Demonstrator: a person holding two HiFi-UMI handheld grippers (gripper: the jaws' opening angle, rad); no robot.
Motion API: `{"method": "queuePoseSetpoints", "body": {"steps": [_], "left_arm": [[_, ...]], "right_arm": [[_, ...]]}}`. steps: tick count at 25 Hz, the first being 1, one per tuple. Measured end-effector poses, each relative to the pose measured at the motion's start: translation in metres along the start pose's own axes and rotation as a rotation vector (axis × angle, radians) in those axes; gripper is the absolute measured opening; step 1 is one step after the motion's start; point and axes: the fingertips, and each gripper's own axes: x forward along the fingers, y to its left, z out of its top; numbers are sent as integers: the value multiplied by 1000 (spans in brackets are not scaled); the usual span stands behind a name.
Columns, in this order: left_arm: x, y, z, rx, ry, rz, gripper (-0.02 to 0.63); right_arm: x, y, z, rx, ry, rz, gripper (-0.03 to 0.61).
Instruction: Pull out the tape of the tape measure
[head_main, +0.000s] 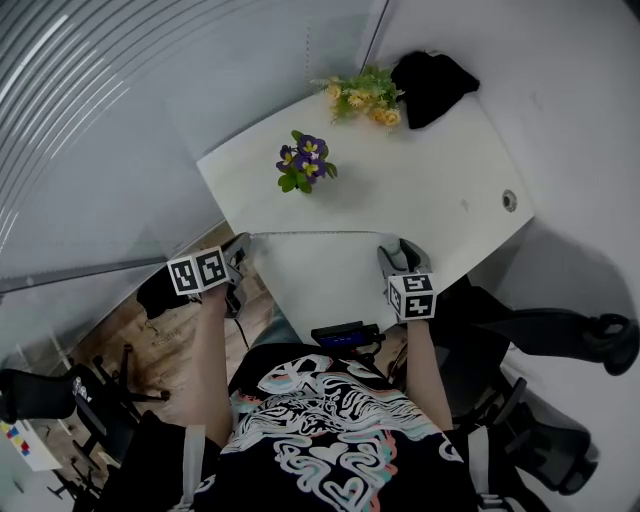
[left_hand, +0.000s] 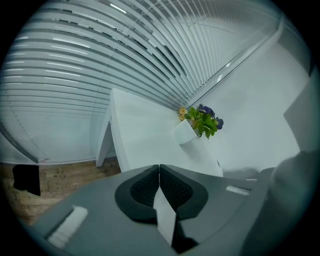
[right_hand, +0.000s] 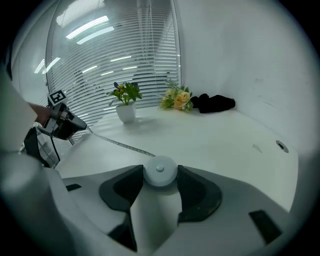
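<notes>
Right gripper view: right tongs clamp the round tape measure, tape stretched over to the left tongs; left gripper view only shows those pinched shut.

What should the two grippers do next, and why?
Probably draw the left gripper further from the right gripper. The left is shut on the tape, the right clamps the round white case, and only a short stretch spans between them.
</notes>
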Motion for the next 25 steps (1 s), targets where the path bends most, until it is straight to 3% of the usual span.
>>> {"method": "queuePoseSetpoints", "body": {"steps": [8,12,18,23,25], "left_arm": [[2,1,-11,55,3,53,9],[5,-7,-18,68,-13,47,104],[-2,-9,-22,73,-106,86,138],[-11,-12,-34,-72,-209,46,216],[-19,-16,-37,-84,-262,45,215]], "right_arm": [[-6,2,5,75,-9,11,219],[-18,4,12,85,-58,5,227],[-36,2,18,108,-107,11,225],[-57,-1,20,148,-158,16,196],[-66,2,25,160,-196,41,186]]}}
